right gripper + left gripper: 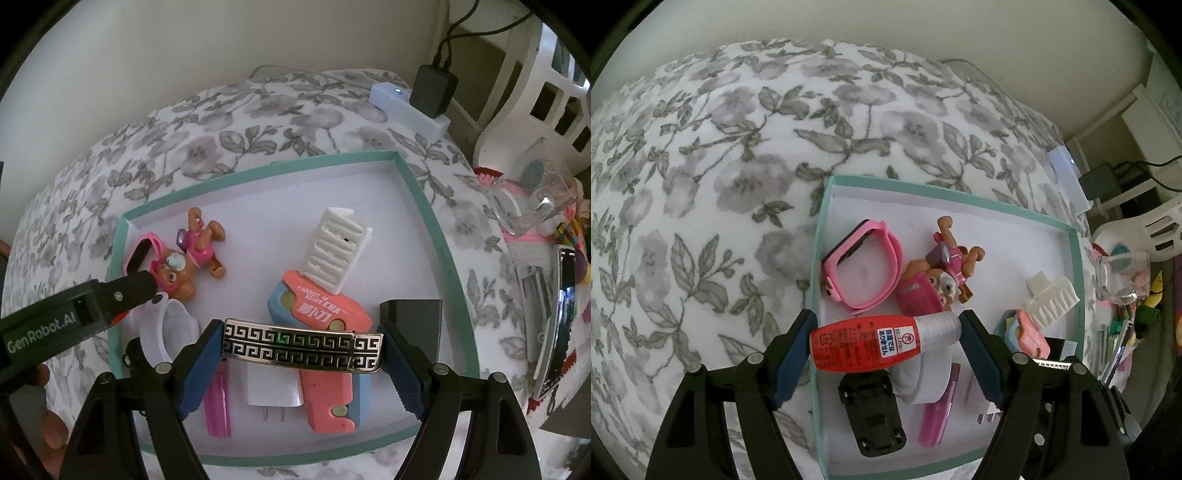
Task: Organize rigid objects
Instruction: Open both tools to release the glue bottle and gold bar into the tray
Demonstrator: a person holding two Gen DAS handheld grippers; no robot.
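Note:
A teal-rimmed white box lies on a floral bedspread. My left gripper is shut on a red bottle with a silver cap, held over the box's near left part. My right gripper is shut on a black-and-silver patterned hair clip above the box. Inside lie a pink watch, a toy dog, a white claw clip, a coral-and-blue carrot knife, a white plug and a pink lighter. The left gripper's arm shows in the right view.
A white power strip with a black adapter sits at the bed's far corner. To the right are a clear glass, a white basket and small clutter. A black clip and white band lie in the box.

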